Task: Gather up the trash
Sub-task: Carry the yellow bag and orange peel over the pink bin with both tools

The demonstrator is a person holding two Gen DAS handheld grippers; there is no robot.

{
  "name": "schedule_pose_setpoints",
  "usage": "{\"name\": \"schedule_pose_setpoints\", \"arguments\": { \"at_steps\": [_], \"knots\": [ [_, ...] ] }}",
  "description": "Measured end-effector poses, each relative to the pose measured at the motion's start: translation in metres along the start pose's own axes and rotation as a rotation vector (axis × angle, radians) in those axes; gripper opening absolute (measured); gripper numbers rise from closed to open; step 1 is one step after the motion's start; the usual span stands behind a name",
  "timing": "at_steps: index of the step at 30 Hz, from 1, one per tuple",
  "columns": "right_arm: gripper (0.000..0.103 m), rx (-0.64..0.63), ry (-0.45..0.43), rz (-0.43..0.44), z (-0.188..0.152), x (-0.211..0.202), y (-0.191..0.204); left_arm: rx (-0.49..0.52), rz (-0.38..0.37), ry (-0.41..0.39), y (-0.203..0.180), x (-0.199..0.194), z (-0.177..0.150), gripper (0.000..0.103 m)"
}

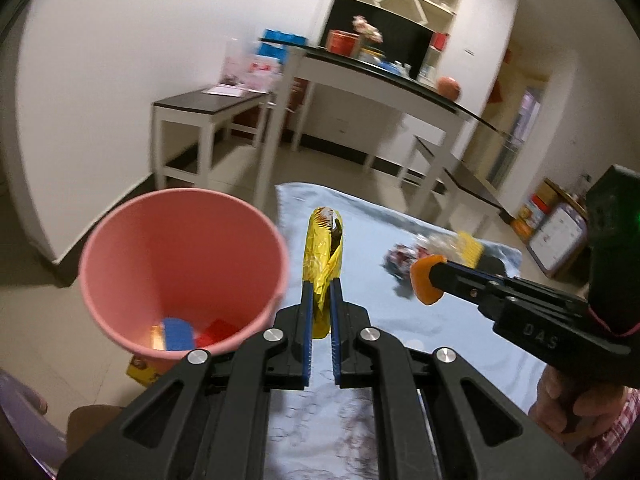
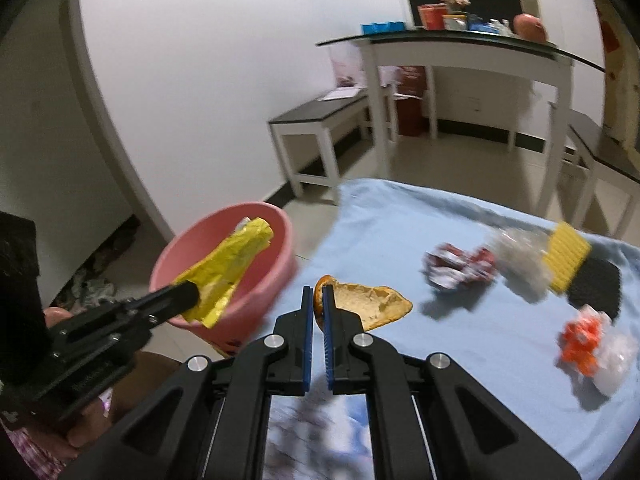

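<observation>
Blue cloth [image 2: 460,340] (table cover): red wrapper [image 2: 460,268], orange wrapper [image 2: 582,340], yellow-black brush [image 2: 576,272].

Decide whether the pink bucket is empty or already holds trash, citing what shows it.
Not empty: the pink bucket holds blue and red pieces at its bottom, seen from the left wrist.

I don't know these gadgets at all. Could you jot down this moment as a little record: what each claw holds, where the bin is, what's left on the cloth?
Left gripper: shut on yellow wrapper
Right gripper: shut on orange peel
Pink bucket: beside the blue cloth, off its edge; blue and red scraps inside
Blue cloth: bears a red-and-white wrapper, clear plastic, a yellow-and-black item, an orange-and-white wrapper
</observation>
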State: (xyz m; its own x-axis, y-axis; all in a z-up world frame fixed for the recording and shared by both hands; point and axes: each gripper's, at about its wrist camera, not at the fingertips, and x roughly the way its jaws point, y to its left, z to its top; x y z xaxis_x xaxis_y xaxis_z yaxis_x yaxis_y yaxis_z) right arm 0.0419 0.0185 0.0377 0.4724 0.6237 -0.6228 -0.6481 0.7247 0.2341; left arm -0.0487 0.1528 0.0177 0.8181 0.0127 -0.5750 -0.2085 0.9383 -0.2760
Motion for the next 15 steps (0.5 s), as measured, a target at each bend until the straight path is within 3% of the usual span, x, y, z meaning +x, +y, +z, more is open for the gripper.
{"name": "schedule_pose_setpoints", "arguments": {
  "at_steps": [7, 15],
  "knots": [
    [0.004, -0.061, -0.037, 0.096, 0.023, 0.019, 0.042, -0.067, 0.11, -0.06, 0.034, -0.01, 0.009, 0.007],
    [0.004, -0.102, -0.028, 0.164, 0.039, 0.051, 0.078, -0.131, 0.192, -0.064, 0.066, -0.003, 0.012, 0.007]
  ]
}}
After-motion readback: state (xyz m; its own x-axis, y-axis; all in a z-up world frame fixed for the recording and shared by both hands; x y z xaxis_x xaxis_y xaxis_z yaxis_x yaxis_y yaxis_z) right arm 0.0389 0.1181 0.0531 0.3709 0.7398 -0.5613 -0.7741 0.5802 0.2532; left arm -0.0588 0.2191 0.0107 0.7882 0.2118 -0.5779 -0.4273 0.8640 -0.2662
